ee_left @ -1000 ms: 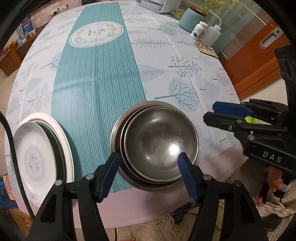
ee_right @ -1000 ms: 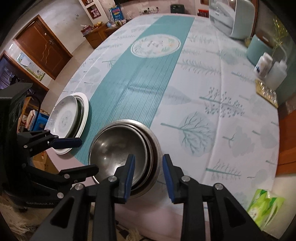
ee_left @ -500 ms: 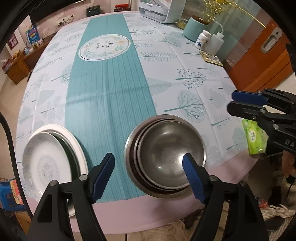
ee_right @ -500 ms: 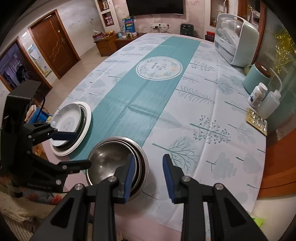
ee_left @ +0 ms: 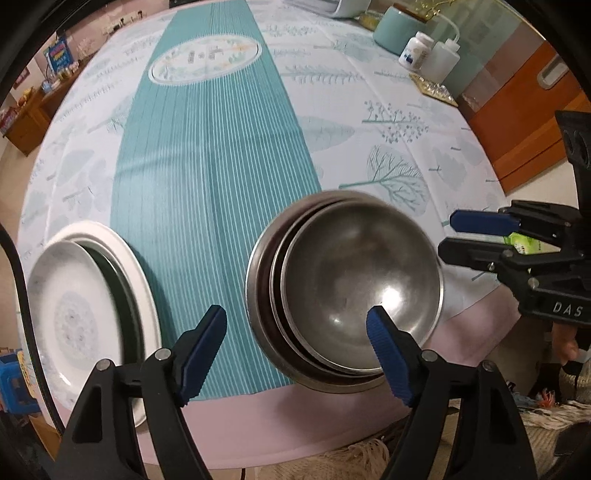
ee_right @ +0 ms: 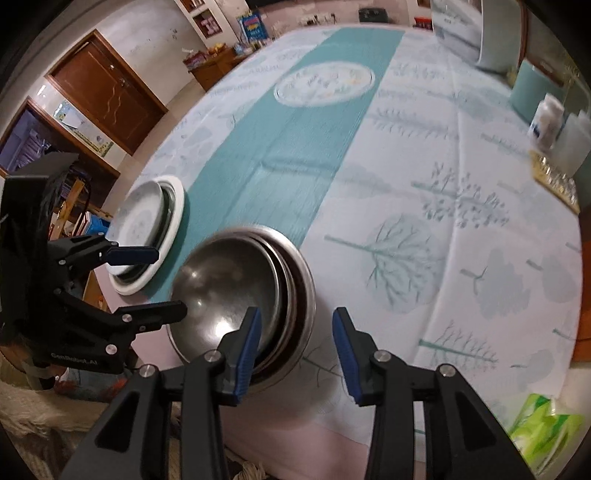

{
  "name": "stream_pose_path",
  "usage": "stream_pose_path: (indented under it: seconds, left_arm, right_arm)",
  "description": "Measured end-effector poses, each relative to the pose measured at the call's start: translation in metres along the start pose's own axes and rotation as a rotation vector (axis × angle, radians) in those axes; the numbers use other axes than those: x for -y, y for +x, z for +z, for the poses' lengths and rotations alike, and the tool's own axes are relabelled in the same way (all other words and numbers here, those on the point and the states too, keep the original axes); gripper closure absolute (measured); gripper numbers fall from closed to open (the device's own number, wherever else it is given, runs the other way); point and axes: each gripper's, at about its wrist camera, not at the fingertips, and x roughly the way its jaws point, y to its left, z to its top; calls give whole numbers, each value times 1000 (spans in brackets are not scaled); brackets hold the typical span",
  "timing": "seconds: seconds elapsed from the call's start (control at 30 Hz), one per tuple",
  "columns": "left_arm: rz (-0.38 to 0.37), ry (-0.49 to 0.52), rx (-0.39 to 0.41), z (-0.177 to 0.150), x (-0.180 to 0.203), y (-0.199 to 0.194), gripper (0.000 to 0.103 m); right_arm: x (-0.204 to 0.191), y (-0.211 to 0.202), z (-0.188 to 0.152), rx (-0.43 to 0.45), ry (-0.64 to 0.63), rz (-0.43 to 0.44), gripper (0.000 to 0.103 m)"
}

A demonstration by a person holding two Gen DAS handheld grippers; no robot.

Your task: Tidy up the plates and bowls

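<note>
A nested stack of steel bowls (ee_left: 354, 291) sits near the table's front edge, also in the right wrist view (ee_right: 240, 291). A stack of white plates (ee_left: 85, 310) lies to its left, also in the right wrist view (ee_right: 147, 229). My left gripper (ee_left: 297, 347) is open and empty, its fingers spanning the near left part of the bowls. My right gripper (ee_right: 295, 347) is open and empty, just at the bowls' near right rim; it also shows in the left wrist view (ee_left: 476, 236).
The round table (ee_left: 221, 147) has a teal runner. Two bottles (ee_left: 428, 55), a teal canister (ee_left: 399, 26) and a small tray (ee_left: 432, 88) stand at the far right. A green tissue pack (ee_right: 543, 428) lies at the table's near right edge.
Both grippers moved back in low toward the bowls after pulling away. The bowls and plates have not moved.
</note>
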Motion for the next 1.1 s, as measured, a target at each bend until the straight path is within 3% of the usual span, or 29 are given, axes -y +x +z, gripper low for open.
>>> stream_pose_path:
  seconds: [0.33, 0.63, 0.73, 0.83, 1.1]
  left_arm:
    - [-164, -137, -98, -5, -23, 36, 26]
    - [-224, -186, -131, -7, -27, 49, 28]
    - [-227, -182, -131, -6, -26, 50, 36]
    - [-226, -180, -139, -5, -25, 51, 52]
    - [-231, -234, -142, -6, -33, 50, 59]
  right_arm:
    - [9, 29, -11, -76, 114, 134, 60]
    - [15, 41, -16, -120, 189, 207, 60]
    - [13, 46, -16, -132, 202, 214, 60]
    - [8, 48, -15, -143, 199, 198, 60]
    - [4, 51, -12, -157, 214, 159, 65]
